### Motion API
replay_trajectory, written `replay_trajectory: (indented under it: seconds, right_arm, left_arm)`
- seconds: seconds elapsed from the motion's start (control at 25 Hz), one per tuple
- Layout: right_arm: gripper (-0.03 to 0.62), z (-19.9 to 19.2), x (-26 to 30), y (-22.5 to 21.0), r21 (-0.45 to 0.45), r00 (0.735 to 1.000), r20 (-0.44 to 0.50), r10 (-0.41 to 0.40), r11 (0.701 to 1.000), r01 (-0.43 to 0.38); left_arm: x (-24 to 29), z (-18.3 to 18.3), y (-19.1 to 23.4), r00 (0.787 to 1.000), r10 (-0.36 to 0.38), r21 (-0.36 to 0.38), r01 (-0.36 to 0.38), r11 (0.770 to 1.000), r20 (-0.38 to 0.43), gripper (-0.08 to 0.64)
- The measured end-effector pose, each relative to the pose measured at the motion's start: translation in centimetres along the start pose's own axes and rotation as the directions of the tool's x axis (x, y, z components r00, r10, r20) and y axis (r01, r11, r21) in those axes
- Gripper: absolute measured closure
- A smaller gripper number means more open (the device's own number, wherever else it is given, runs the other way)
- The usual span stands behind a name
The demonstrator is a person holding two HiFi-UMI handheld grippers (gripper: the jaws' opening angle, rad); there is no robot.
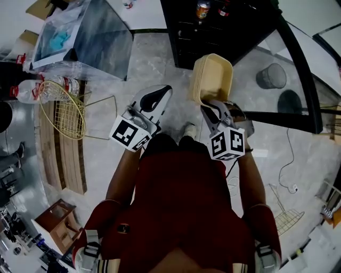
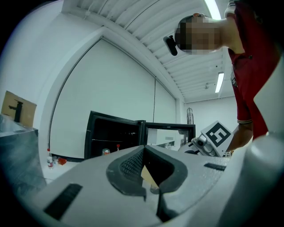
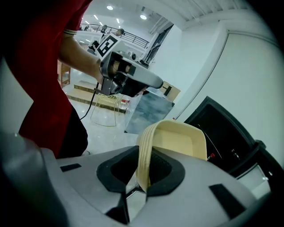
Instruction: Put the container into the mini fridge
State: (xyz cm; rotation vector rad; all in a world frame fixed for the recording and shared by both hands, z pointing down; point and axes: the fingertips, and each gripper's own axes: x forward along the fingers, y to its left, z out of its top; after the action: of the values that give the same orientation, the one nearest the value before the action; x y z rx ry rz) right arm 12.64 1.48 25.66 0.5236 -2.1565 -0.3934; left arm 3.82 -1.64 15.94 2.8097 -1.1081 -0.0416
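A beige plastic container (image 1: 213, 74) hangs on edge over the floor in front of the person, and my right gripper (image 1: 213, 106) is shut on its rim. In the right gripper view the container's wall (image 3: 177, 139) stands upright between that gripper's (image 3: 144, 177) dark pads. The black mini fridge (image 1: 213, 32) stands just beyond, its glass door (image 1: 298, 64) swung open to the right. My left gripper (image 1: 154, 98) hovers left of the container, shut and holding nothing. In its own view the left gripper (image 2: 151, 181) points level at the open fridge (image 2: 113, 139).
Cans (image 1: 202, 9) stand on a fridge shelf. A wire basket (image 1: 61, 106), water bottles (image 1: 32, 90) and a wooden pallet (image 1: 58, 154) lie at the left. A grey round bin (image 1: 272, 74) sits behind the glass door. A cable (image 1: 290, 160) trails across the floor at the right.
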Motion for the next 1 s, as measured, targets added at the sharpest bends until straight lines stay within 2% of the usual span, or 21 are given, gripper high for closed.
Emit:
replay_trajectory:
  seconds: [0.28, 0.72, 1.0]
  right_arm:
    - [0.541, -1.9, 4.0, -0.9, 0.014, 0.998, -0.063, 0.025, 1.000, -0.024]
    - [0.541, -5.5, 11.0, -1.8, 0.059, 0.986, -0.158, 0.049, 0.997, -0.040]
    - [0.541, -7.3, 15.6, -1.5, 0.062, 0.979, -0.181, 0.090, 0.995, -0.080]
  left_arm:
    - [1.3, -2.7, 2.7, 0.999, -0.020, -0.036, 0.019, 0.999, -0.036, 0.554]
    - [4.5, -7.6, 8.0, 0.995, -0.068, -0.048, 0.065, 0.997, -0.069, 0.554]
    - [5.4, -10.7, 11.4, 0.995, -0.045, -0.057, 0.040, 0.998, -0.087, 0.554]
